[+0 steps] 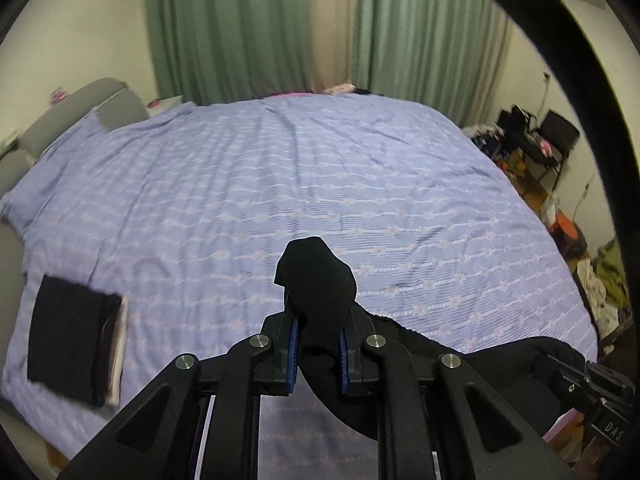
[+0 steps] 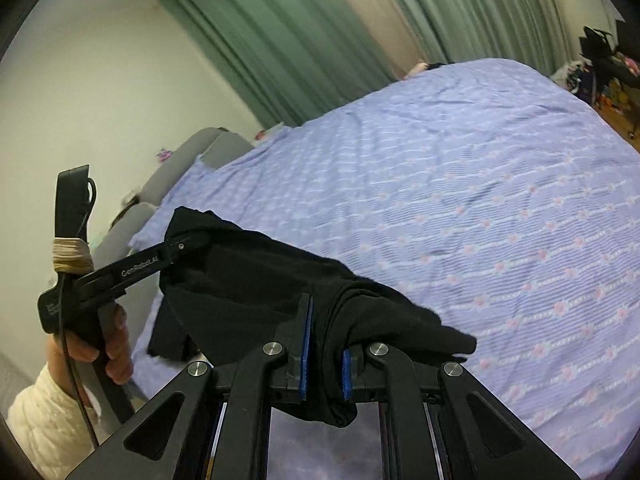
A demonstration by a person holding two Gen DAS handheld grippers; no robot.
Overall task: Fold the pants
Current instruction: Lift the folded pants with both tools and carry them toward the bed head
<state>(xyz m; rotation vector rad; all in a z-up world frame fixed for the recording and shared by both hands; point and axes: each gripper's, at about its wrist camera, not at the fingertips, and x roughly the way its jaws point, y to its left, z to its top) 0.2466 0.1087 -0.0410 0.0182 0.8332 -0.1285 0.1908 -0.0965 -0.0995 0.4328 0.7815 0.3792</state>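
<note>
Black pants (image 1: 320, 280) hang between both grippers above the lilac bed. My left gripper (image 1: 318, 320) is shut on a bunched end of the cloth, which pokes up past the blue pads and trails off to the right (image 1: 500, 364). In the right wrist view my right gripper (image 2: 326, 332) is shut on another bunch of the pants (image 2: 260, 280). The cloth stretches left to the left gripper (image 2: 180, 246), held by a hand in a white sleeve. The lower part of the pants is hidden below the grippers.
The bed (image 1: 320, 184) with its lilac patterned sheet fills both views. A folded black garment on a pale one (image 1: 76, 340) lies near the bed's left edge. A grey headboard (image 1: 60, 116) is at left, green curtains (image 1: 248, 28) behind, floor clutter and a chair (image 1: 556, 136) at right.
</note>
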